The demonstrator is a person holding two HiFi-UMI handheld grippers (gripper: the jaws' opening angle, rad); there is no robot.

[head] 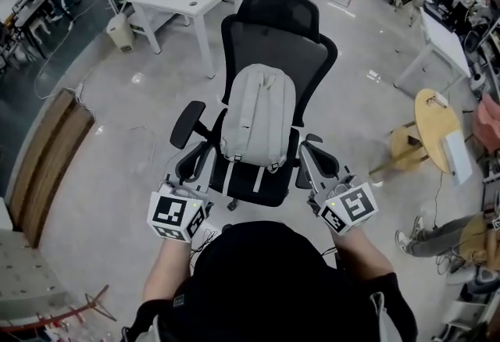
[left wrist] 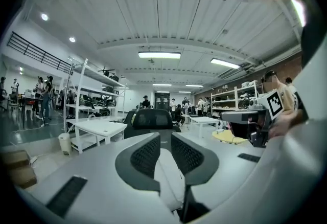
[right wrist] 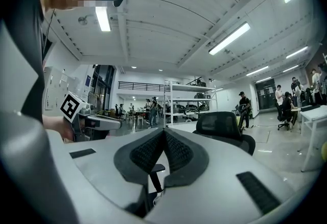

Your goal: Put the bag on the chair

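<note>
Resting on one chair (head: 269, 36), one bag (head: 259, 115)

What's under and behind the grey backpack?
The backpack stands on the black chair's seat and leans on its mesh backrest. The seat and backrest areas it covers cannot be seen.

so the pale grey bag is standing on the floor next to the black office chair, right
Not on the floor. The head view shows the pale grey bag standing on the seat of the black office chair, leaning against its backrest.
</note>
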